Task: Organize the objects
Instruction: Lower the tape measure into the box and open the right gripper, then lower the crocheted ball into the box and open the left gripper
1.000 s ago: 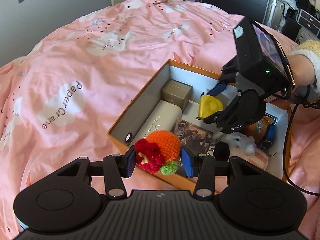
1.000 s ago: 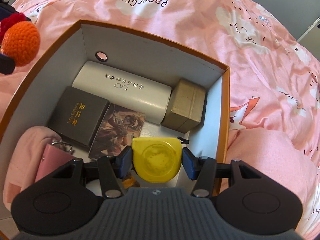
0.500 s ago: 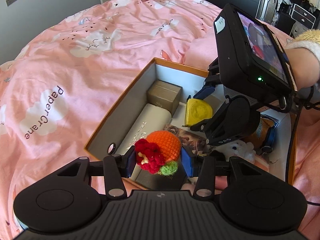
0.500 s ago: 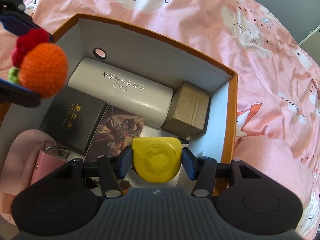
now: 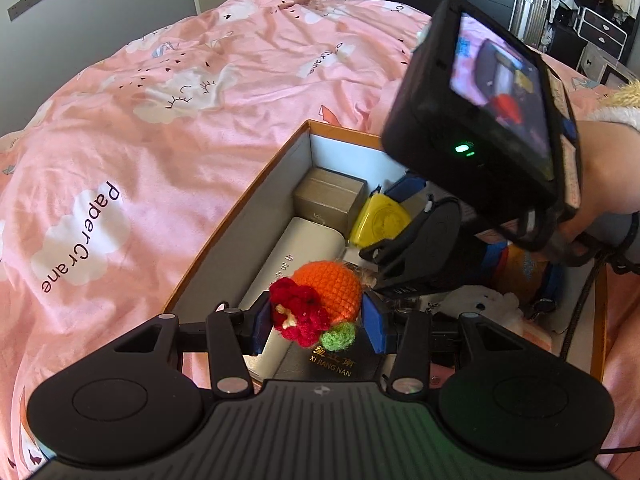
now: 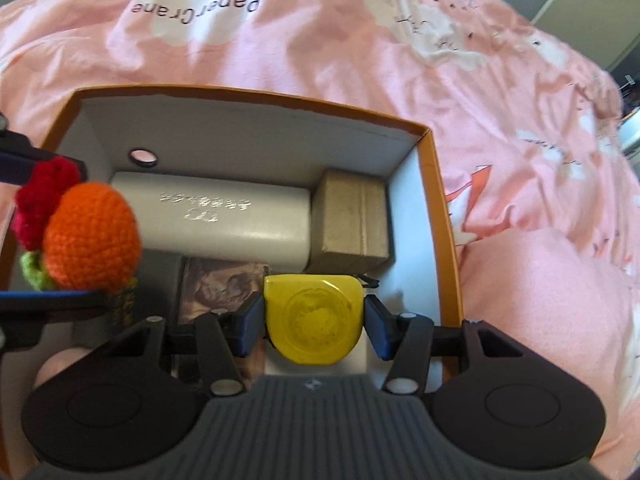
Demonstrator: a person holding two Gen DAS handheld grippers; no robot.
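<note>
Moved further in over the orange box [image 6: 436,184] since 1 s ago — left gripper [image 5: 319,317] clamped on crocheted orange [image 5: 326,290] above white case [image 6: 224,216]; right gripper [image 6: 314,322] clenched on yellow tape measure [image 6: 316,318] beside cardboard box [image 6: 354,216].

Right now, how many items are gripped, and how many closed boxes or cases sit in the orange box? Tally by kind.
Gripped items: 2, crochet orange in left gripper, yellow tape measure in right gripper
Boxes or cases: 3, white case, cardboard box, black box
Total: 5
</note>
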